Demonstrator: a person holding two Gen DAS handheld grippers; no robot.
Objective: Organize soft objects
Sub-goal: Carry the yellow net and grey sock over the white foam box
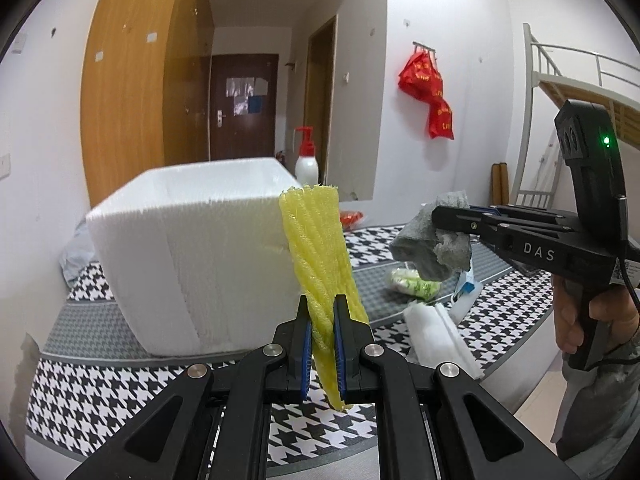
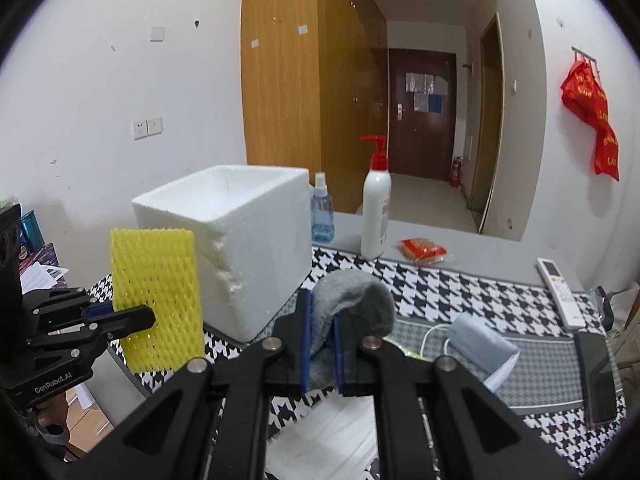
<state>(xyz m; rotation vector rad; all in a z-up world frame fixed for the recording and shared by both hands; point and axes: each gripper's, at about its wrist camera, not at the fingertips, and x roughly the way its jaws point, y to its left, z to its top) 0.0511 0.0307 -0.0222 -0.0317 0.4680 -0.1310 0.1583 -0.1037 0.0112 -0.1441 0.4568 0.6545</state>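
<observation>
My left gripper (image 1: pixel 323 320) clamps a yellow foam net sleeve (image 1: pixel 320 248) and my right gripper (image 2: pixel 320 320) pinches a grey knitted sock (image 2: pixel 352 300), both aloft beside the white styrofoam box (image 2: pixel 240 248). I judge neither is deposited; the white foam sheet (image 1: pixel 436 332) and the green-white bundle (image 1: pixel 414 284) remain on the mat.

Dorm-style bedroom, tall wooden wardrobe (image 2: pixel 312 80), white metal loft bed frame (image 1: pixel 560 80), dark brown entry door (image 2: pixel 422 112), houndstooth-patterned tabletop (image 2: pixel 460 292)
</observation>
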